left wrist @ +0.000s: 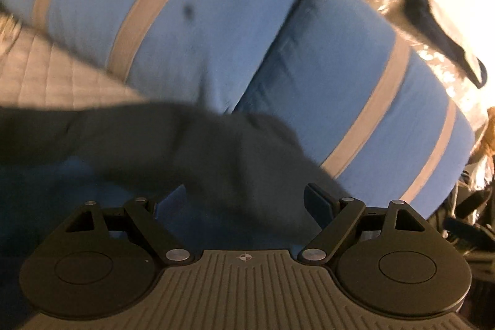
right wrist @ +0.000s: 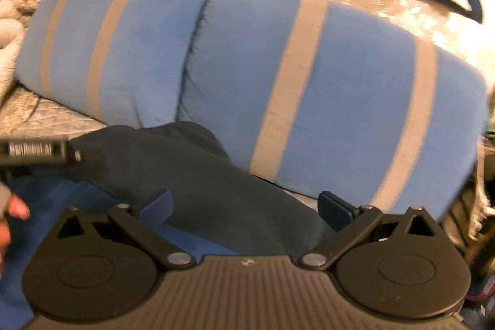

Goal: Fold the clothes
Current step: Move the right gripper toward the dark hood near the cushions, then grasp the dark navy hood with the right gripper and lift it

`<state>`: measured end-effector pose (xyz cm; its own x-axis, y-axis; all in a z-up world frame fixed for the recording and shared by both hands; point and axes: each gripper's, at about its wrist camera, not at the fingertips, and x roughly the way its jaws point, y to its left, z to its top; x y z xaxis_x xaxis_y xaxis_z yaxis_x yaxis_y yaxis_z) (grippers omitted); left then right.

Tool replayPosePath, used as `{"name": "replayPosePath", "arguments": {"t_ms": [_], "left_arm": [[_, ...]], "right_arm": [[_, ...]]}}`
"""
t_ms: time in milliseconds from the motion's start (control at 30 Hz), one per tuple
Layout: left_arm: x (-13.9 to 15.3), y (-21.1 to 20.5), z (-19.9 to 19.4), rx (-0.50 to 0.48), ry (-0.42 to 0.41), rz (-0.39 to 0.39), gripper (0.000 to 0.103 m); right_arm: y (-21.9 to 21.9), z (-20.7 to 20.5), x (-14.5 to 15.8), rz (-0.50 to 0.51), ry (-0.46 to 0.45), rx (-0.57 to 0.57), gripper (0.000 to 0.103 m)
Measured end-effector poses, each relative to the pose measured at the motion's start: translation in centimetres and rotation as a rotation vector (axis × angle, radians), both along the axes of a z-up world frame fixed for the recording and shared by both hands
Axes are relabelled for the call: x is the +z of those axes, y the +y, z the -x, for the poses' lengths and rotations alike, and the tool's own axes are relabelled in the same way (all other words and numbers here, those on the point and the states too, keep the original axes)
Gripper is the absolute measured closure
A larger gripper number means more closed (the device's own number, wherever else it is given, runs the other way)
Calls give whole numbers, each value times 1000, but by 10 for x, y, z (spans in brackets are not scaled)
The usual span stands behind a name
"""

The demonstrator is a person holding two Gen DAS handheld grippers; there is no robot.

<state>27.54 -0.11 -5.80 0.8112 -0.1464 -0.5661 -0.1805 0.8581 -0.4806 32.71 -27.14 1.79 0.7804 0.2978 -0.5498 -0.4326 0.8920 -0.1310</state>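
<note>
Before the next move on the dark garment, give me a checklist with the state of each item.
1. Left gripper open, nothing pinched: ok.
2. Right gripper open, nothing pinched: ok.
3. Dark garment lies in front of both grippers: ok.
4. Garment spread flat for folding: not ok, it is bunched over the blue cloth.
5. Striped blue pillows clear of the garment: not ok, they lie right behind it.
6. Garment edges located: cannot tell, views are blurred.
</note>
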Motion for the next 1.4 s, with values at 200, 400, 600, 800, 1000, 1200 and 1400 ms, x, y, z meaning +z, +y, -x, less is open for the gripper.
{"name": "replayPosePath", "arguments": {"t_ms": [200, 400, 600, 800, 1000, 1200, 1400], "left_arm": [[-17, 3, 0, -51, 127, 82, 19], [-8, 10, 5, -29, 110, 103, 19], [-3, 13, 3, 25, 113, 69, 19], [-1, 12, 1, 11, 124, 95, 19], [1, 13, -3, 16, 103, 88, 19], [1, 10, -6, -5, 101, 89, 19], [4, 6, -7, -33, 81, 73, 19]], "right_arm": [[10, -49, -12, -68, 98, 29, 0], [15, -92, -26, -180, 145, 16, 0], [26, -130, -41, -346, 199, -27, 1], [54, -165, -58, -421, 238, -46, 3], [76, -200, -76, -441, 280, -79, 4], [96, -216, -86, -378, 309, -68, 7], [105, -215, -96, -317, 347, -31, 69]]}}
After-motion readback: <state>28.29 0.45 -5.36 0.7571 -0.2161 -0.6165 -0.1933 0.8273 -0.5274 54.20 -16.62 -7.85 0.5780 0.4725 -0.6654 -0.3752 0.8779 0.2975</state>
